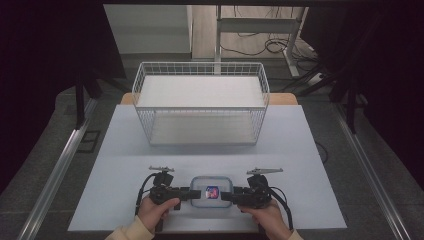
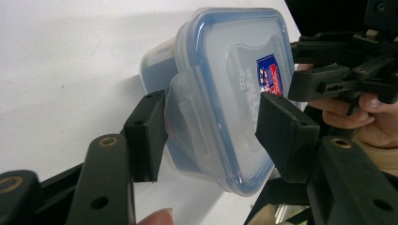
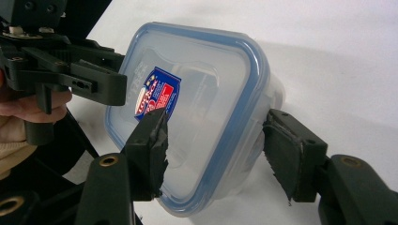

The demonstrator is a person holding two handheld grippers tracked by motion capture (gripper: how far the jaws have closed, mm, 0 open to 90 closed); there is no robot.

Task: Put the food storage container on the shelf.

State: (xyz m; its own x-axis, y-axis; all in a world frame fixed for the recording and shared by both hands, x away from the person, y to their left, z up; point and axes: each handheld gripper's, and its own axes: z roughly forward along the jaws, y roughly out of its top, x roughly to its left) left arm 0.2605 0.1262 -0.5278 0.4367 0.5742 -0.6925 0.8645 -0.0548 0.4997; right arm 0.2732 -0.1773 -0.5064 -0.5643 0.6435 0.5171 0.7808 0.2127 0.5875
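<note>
Clear lidded container [image 1: 211,192] on the table [image 1: 125,150], between left gripper [image 1: 186,194] and right gripper [image 1: 226,196], both spread astride its ends.

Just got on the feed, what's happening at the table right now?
A person works a gripper in each hand on a clear lidded container with a blue seal, at the near edge of the white table. The left gripper straddles one side's latch flap; the right gripper straddles the opposite side. Neither looks clamped tight. The white wire basket behind sits empty.
</note>
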